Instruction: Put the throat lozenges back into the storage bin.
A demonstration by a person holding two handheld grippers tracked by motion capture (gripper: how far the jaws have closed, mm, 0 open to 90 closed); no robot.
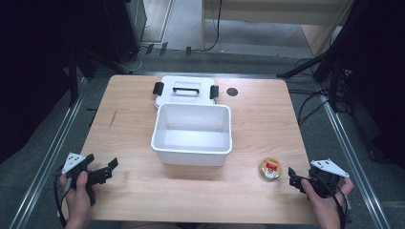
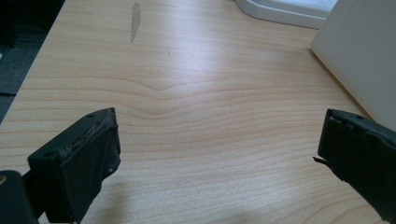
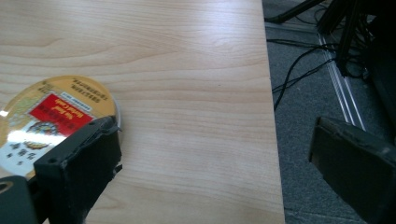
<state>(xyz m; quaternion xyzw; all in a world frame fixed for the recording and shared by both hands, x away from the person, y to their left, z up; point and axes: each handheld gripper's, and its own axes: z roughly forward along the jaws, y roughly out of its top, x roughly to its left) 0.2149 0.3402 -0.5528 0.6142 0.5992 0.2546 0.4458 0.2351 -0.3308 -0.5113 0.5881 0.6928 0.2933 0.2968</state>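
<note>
A round gold tin [image 1: 270, 169] with a red label lies flat on the wooden table [image 1: 258, 119], to the right of an empty white tub [image 1: 192, 135]. My right gripper [image 1: 292, 179] is held at the table's near right corner, just right of the tin, and it is open. In the right gripper view the tin [image 3: 46, 116] lies beside and partly behind the left jaw, outside the gap, with my right gripper [image 3: 215, 144] over bare wood. My left gripper [image 1: 107, 169] is open at the near left corner. In the left gripper view my left gripper [image 2: 217, 140] has only table between its jaws.
The tub's white lid [image 1: 186, 90], with black clips and a handle, lies behind the tub. A small black disc [image 1: 232, 91] sits to the lid's right. The tub wall [image 2: 364, 51] stands at the right of the left gripper view. The table's right edge [image 3: 275, 140] drops to a floor with cables.
</note>
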